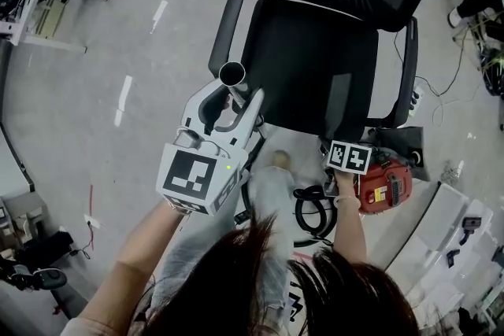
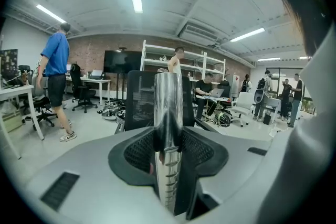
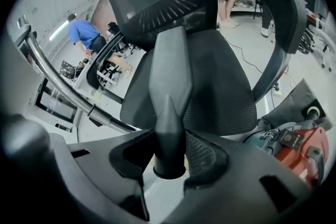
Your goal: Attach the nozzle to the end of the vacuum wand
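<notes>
Lining up the two pieces looks to be the step in hand, and they are not yet joined. The nozzle (image 3: 170,76) is pinched just above its round collar between the jaws of the right gripper (image 3: 170,147), low on the right beside the red vacuum cleaner (image 1: 383,186). The wand (image 2: 168,113) is clamped between the jaws of the left gripper (image 1: 235,101), its open end over on the left, well apart from the nozzle.

Next, I judge, the right gripper must turn so the collar, now on the near side of its jaws, faces the wand's mouth. Then it should carry the nozzle left, line it up and push it on straight.

The nozzle is matt black plastic, a round socket widening into a flat, wedge-tipped blade. The wand is a polished chrome tube, mirror-bright, with small notches low down. Beyond both stands a black office chair (image 1: 315,63) with a mesh seat. A black hose (image 1: 313,210) lies coiled on the grey floor (image 1: 102,75).
</notes>
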Available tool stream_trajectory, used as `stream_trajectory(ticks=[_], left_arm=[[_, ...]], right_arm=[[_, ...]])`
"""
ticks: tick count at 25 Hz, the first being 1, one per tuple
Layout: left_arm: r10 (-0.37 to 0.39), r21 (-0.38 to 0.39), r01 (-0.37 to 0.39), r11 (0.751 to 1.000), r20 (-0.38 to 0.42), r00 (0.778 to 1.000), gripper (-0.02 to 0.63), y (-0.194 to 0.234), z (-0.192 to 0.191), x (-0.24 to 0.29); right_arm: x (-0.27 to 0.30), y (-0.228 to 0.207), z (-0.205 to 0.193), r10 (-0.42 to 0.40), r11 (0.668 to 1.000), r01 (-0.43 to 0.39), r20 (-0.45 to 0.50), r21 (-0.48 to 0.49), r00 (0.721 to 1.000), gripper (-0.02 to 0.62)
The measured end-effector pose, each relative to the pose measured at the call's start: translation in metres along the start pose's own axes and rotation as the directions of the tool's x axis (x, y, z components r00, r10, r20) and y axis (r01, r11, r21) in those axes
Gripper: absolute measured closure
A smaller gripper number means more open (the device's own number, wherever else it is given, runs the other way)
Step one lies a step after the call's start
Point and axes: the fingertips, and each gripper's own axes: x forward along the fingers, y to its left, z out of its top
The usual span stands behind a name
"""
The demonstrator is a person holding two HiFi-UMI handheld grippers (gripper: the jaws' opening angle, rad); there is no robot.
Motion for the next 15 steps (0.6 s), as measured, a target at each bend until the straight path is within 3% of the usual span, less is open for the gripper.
stream_trajectory(ticks=[15], left_arm=[[-0.084, 0.021, 0.085, 0.996, -0.017, 0.996, 0.446, -0.013, 0.004, -0.009]], right_arm=[[-0.052, 0.051, -0.003, 0.003, 1.000, -0.005, 0.103, 0.027, 0.995, 0.416]])
